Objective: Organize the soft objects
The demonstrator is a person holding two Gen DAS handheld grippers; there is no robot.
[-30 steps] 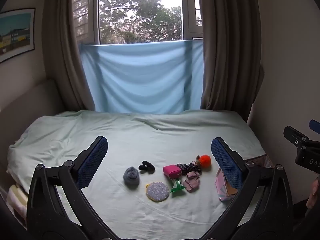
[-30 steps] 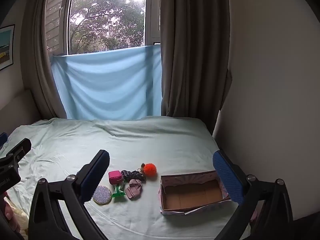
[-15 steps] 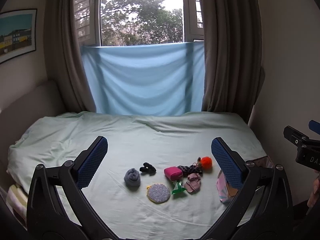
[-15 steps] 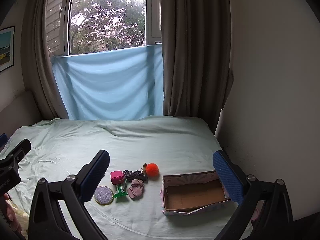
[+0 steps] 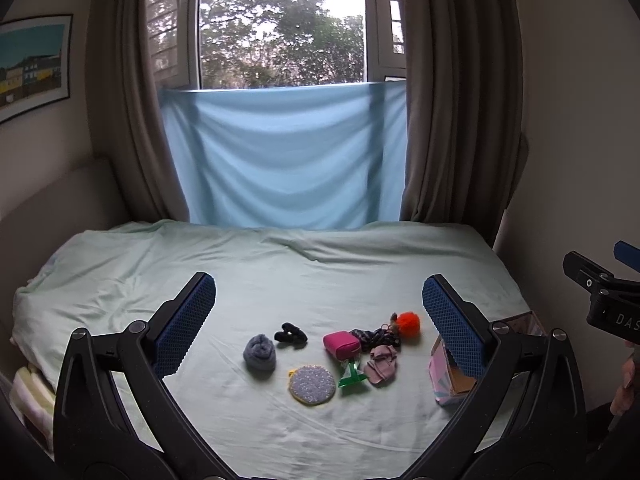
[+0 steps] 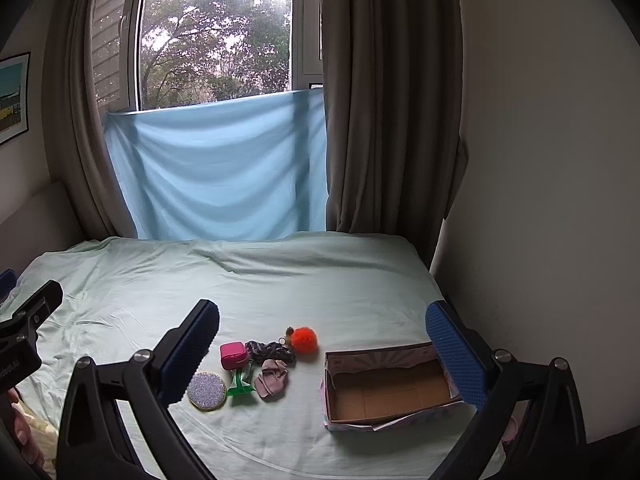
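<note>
pale green bed carries the soft objects, clustered beside the empty cardboard box. since a second ago both views have only drifted slightly; nothing boxed. left gripper and right gripper hover, jaws released and empty.

Ahead of your left gripper, small things clustered on the bed, rolled sock leftmost, round pad nearest you, pompom farthest right, open box between your right gripper fingers, right of the cluster.
</note>
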